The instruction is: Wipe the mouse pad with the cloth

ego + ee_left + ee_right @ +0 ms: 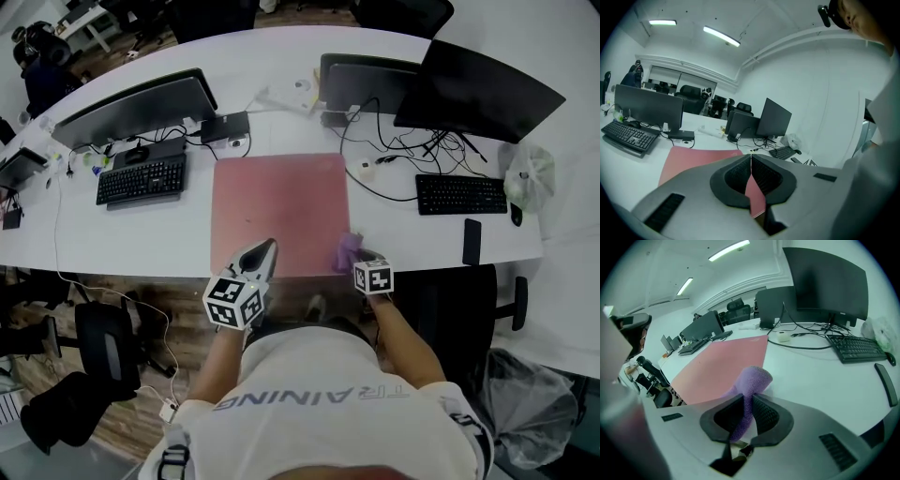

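The pink mouse pad (279, 211) lies flat in the middle of the white desk (422, 239). My left gripper (261, 253) hovers over the pad's near edge, jaws shut with nothing between them; in the left gripper view (751, 158) the pad (693, 159) stretches ahead and shows below the jaws. My right gripper (360, 259) sits at the pad's near right corner, shut on a purple cloth (347, 250). In the right gripper view (749, 398) the cloth (753, 379) sticks up bunched between the jaws, with the pad (722, 363) to the left ahead.
Black keyboards lie left (142, 179) and right (460, 194) of the pad, with monitors (136, 105) (473, 89) and tangled cables (403, 145) behind. A phone (472, 241) and a plastic bag (530, 173) rest at the right. Office chairs (103, 342) stand by the desk's near edge.
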Demonstrator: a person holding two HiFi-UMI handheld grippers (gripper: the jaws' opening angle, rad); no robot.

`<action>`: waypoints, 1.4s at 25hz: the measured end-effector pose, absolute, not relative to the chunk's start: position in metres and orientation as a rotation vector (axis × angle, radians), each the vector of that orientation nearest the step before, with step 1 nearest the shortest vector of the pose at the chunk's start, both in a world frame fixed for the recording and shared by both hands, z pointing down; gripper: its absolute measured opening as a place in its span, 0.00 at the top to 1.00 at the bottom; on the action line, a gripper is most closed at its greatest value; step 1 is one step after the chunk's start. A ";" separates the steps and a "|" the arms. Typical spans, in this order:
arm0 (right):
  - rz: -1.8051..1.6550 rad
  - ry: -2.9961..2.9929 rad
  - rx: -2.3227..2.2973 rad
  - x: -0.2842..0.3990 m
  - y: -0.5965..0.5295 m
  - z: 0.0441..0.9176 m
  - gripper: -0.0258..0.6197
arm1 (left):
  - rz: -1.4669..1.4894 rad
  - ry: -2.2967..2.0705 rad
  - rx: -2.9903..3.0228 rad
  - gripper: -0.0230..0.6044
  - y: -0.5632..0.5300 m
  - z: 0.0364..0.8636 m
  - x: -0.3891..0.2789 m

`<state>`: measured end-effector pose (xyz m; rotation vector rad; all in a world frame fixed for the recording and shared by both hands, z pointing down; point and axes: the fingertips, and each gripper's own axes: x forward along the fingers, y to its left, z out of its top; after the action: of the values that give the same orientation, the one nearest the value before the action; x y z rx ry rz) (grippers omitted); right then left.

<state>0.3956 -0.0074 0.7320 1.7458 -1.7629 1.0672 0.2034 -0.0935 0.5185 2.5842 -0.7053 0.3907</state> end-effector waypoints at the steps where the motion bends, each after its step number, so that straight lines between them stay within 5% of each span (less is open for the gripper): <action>1: 1.071 -1.751 1.759 0.400 -0.004 0.731 0.84 | 0.391 -0.696 2.590 0.91 -0.094 0.517 0.205; 12: 0.917 -1.941 2.006 0.394 -0.048 0.601 0.84 | 0.329 -0.711 2.649 0.91 -0.124 0.475 0.174; 23: 0.463 -2.269 2.139 0.307 -0.114 0.413 0.84 | 0.171 -0.863 2.758 0.91 -0.166 0.393 0.077; 35: 0.295 -2.347 2.067 0.219 -0.145 0.372 0.84 | 0.086 -0.977 2.744 0.91 -0.193 0.375 -0.007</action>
<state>0.2188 -0.1446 0.3716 2.0667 -2.3474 0.2952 -0.0072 -0.1929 0.3754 2.7444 -0.9774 0.0865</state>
